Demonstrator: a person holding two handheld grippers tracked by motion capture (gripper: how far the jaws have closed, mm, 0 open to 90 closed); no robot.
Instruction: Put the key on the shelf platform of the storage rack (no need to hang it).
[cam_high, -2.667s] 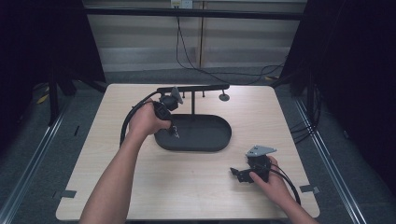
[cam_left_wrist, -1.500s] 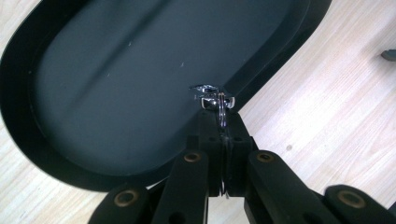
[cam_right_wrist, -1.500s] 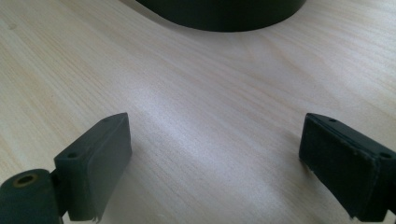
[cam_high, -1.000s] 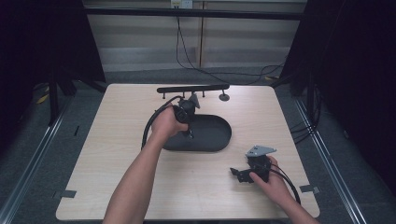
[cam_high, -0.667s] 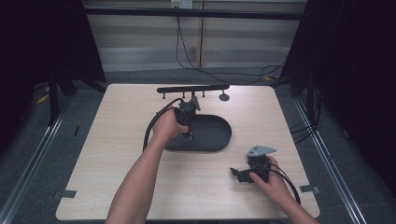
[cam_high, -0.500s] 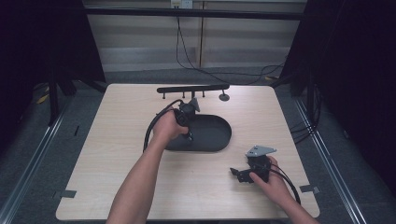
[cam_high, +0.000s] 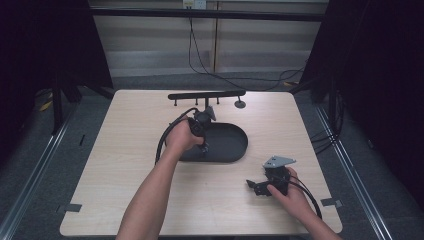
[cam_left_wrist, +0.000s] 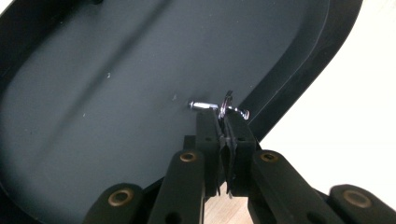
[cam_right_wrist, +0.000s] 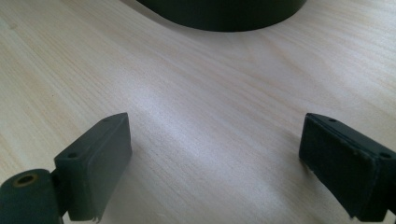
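High view: the left hand-held gripper (cam_high: 204, 131) is working over the near-left end of the black oval tray (cam_high: 235, 150), tips pointing down into it; the small metal thing it holds is too small to make out here. The right hand-held gripper (cam_high: 256, 186) is lying idle on the surface (cam_high: 125, 150), well apart from the tray toward the near right corner. A black hook rail (cam_high: 206, 95) is standing just behind the tray. Left gripper view: the jaws are standing nearly closed and are pinching a small chrome ring with a short metal bar (cam_left_wrist: 219, 107), apparently a bit of jewellery or a clasp, just above the tray floor close to the tray's rim. Judgement: the piece is handling as very light, stiff and slick; polished metal on thin pads is likely to twist or slip out, and the thin ring may bend under hard squeezing. The best hold seems to be across the flat of the ring, as now, with moderate pressure, not on the round bar. Right gripper view: the jaws are standing wide open with nothing between them, bare wood below, the tray's wall (cam_right_wrist: 224, 14) lying beyond. Writing: no brand, label or lettering is reading on tray, rail or grippers.
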